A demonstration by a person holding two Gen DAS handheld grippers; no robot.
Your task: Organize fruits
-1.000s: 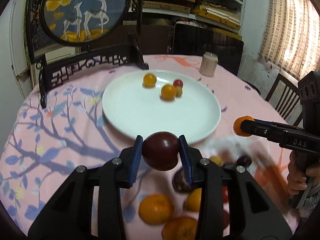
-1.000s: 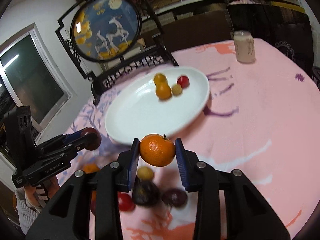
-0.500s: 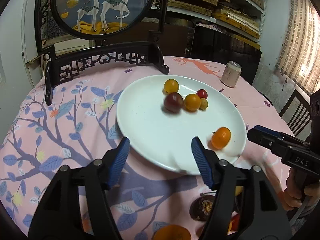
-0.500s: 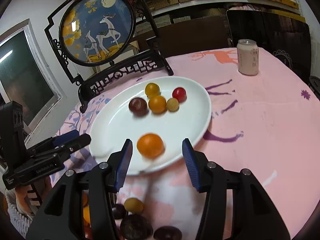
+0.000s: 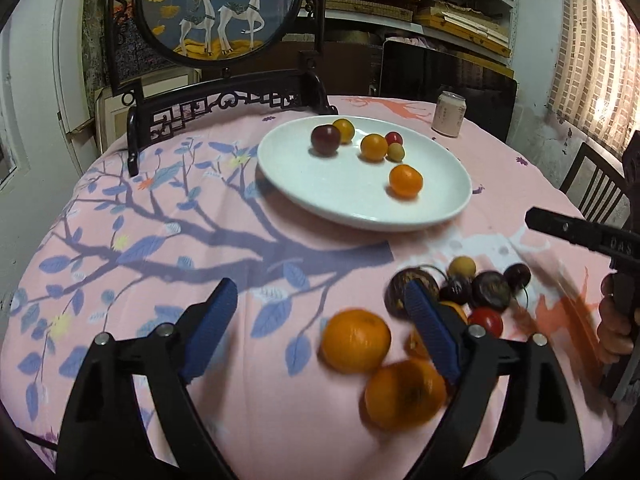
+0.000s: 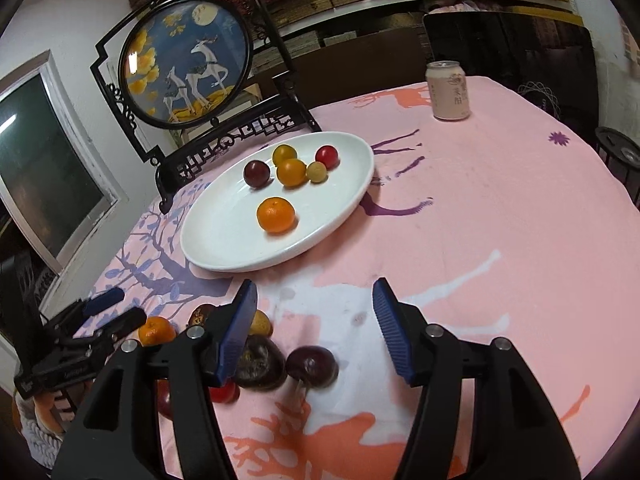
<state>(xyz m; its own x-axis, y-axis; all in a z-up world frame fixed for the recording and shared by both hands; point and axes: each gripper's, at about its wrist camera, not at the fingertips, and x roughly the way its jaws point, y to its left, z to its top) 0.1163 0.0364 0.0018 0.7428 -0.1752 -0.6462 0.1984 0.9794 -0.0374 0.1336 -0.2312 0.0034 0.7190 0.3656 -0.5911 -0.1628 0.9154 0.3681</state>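
A white plate (image 5: 320, 196) (image 6: 224, 240) holds several fruits: a dark plum (image 5: 326, 139) (image 6: 257, 173), a mandarin (image 5: 406, 180) (image 6: 276, 214), yellow and red tomatoes. Loose fruit lies on the pink cloth near me: mandarins (image 5: 356, 340) (image 6: 157, 331), dark plums (image 5: 490, 289) (image 6: 312, 366), a red tomato (image 5: 486, 321). My left gripper (image 5: 320, 336) is open and empty above the cloth beside the mandarins. My right gripper (image 6: 314, 328) is open and empty above the dark plums. Each gripper shows at the other view's edge.
A framed round deer picture on a black stand (image 5: 224, 12) (image 6: 188, 76) stands behind the plate. A pale can (image 5: 450, 119) (image 6: 447, 90) stands at the far side. Dark chairs (image 5: 592, 188) ring the table.
Both grippers let go of their fruit over the plate, the left a dark plum, the right a mandarin. Both then opened and drew back to the loose fruit pile.
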